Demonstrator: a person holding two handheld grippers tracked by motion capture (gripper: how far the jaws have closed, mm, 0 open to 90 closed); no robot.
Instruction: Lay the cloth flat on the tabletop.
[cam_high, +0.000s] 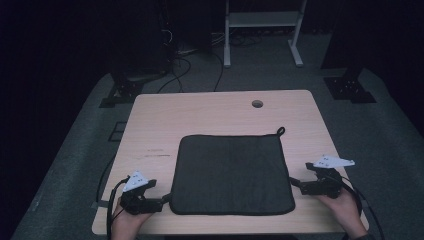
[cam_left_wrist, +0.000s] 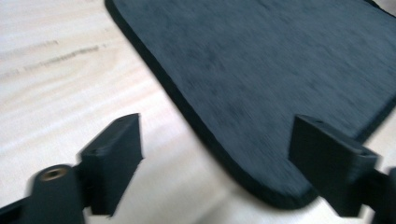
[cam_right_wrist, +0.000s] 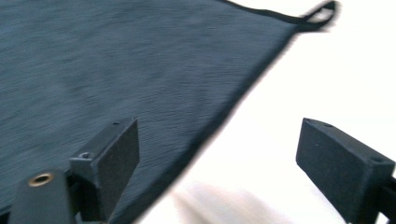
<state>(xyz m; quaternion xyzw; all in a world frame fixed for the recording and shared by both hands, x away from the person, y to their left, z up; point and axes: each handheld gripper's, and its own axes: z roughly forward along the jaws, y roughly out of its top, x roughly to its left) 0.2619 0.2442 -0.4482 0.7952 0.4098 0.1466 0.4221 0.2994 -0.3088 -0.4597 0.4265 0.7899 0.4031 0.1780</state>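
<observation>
A dark square cloth mat (cam_high: 230, 172) lies flat on the light wooden table (cam_high: 200, 110), with a small hanging loop (cam_high: 280, 131) at its far right corner. My left gripper (cam_high: 165, 200) sits at the mat's near left corner, jaws open. In the left gripper view that rounded corner of the mat (cam_left_wrist: 261, 70) lies between the spread jaws of the left gripper (cam_left_wrist: 222, 140), untouched. My right gripper (cam_high: 295, 184) is at the mat's right edge, open too. In the right gripper view the mat (cam_right_wrist: 116, 60) and its loop (cam_right_wrist: 322, 11) stretch ahead of the right gripper (cam_right_wrist: 224, 140); one jaw is over the cloth, the other over bare table.
A round cable hole (cam_high: 257, 103) is cut in the table near its far edge. Beyond the table, a white metal stand (cam_high: 262, 20), loose cables (cam_high: 175, 60) and black stand bases (cam_high: 350, 87) sit on the grey floor. A hand holds each gripper at the near edge.
</observation>
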